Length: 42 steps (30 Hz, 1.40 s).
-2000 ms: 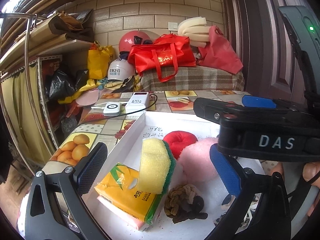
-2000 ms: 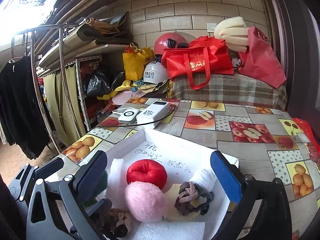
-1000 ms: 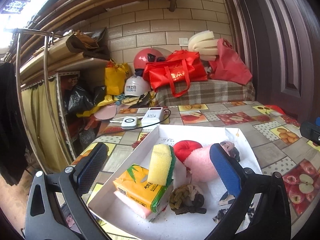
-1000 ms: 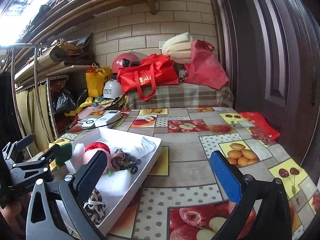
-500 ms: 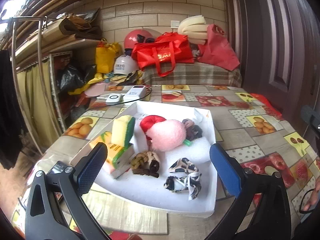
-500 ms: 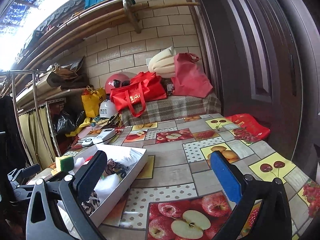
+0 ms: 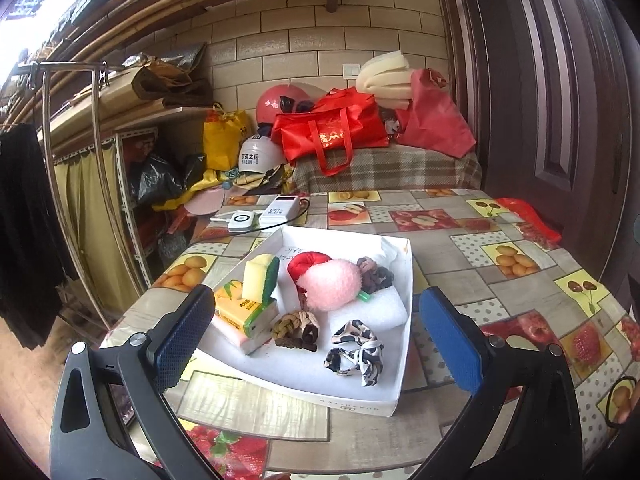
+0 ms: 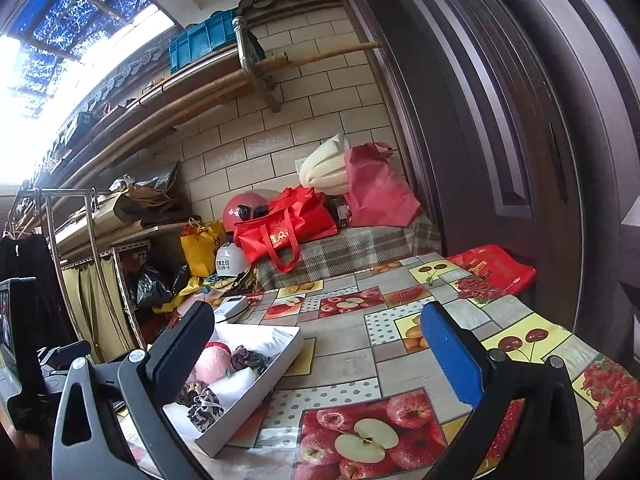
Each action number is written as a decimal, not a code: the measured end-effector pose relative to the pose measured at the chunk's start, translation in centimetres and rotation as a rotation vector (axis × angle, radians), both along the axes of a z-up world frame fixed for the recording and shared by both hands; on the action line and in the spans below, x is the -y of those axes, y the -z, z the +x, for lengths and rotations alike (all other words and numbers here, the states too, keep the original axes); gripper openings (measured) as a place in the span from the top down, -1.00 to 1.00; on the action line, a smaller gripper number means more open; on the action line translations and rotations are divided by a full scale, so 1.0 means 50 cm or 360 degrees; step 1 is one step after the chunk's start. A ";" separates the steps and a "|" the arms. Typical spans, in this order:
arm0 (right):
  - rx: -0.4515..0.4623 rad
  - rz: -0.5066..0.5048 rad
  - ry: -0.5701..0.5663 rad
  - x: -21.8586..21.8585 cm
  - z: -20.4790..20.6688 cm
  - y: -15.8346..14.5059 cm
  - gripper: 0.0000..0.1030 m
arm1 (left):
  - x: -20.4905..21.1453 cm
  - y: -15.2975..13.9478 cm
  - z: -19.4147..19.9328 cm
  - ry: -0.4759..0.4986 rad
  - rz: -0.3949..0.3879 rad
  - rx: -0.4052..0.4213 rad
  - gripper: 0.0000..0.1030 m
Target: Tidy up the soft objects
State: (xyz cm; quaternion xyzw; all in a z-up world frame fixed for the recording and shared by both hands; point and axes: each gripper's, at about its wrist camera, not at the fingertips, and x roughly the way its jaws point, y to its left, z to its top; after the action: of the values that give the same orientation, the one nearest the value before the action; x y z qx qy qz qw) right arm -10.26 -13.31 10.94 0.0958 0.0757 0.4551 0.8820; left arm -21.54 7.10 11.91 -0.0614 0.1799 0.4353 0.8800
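Note:
A white shallow box [image 7: 394,360] sits on the fruit-print table. In it lie a yellow tissue pack [image 7: 240,312], a yellow-green sponge [image 7: 260,278], a red cushion [image 7: 306,262], a pink pompom [image 7: 334,285], a dark scrunchie [image 7: 374,274], a brown knotted rope piece [image 7: 294,328], a leopard-print scrunchie [image 7: 354,350] and a white foam block [image 7: 370,310]. My left gripper [image 7: 316,334] is open and empty, above the box's near edge. My right gripper [image 8: 316,354] is open and empty, to the right of the box [image 8: 290,354], over the table.
A power bank [image 7: 280,208] and a small white device [image 7: 240,220] lie behind the box. Red bags [image 7: 332,132], helmets and a plaid-covered bench stand at the back wall. A red bag [image 8: 490,272] lies at the table's right edge, by the dark door. Shelves stand left.
Both grippers have pulled back and up from the box, so it looks smaller. The right gripper has swung right, away from the box, toward the door side.

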 end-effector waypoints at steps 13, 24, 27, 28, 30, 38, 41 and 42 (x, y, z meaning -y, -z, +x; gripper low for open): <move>-0.0167 0.0013 -0.0058 0.041 0.015 0.033 -1.00 | 0.077 0.004 0.020 -0.0033 0.0086 -0.0152 -1.00; -0.0183 0.0020 -0.0053 0.048 0.020 0.038 -1.00 | 0.051 0.013 0.018 -0.0036 -0.0108 -0.0088 -1.00; -0.0176 0.0015 -0.0052 0.049 0.018 0.039 -1.00 | 0.049 0.015 0.018 -0.0051 -0.0112 -0.0090 -1.00; -0.0169 0.0012 -0.0051 0.049 0.018 0.039 -1.00 | 0.048 0.016 0.018 -0.0049 -0.0115 -0.0092 -1.00; -0.0158 0.0005 -0.0052 0.049 0.019 0.037 -1.00 | 0.048 0.018 0.019 -0.0042 -0.0119 -0.0096 -1.00; -0.0160 -0.0004 -0.0063 0.048 0.024 0.037 -1.00 | 0.043 0.020 0.017 -0.0033 -0.0135 -0.0099 -1.00; -0.0164 -0.0010 -0.0067 0.049 0.031 0.038 -1.00 | 0.043 0.021 0.018 -0.0035 -0.0134 -0.0103 -1.00; -0.0165 -0.0011 -0.0070 0.048 0.033 0.037 -1.00 | 0.043 0.021 0.018 -0.0034 -0.0136 -0.0101 -1.00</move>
State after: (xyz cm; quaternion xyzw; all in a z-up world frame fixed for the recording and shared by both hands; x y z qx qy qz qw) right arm -8.60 -15.72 9.07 0.1145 0.1249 0.4684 0.8671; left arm -20.65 4.94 10.88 -0.0871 0.2256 0.4383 0.8657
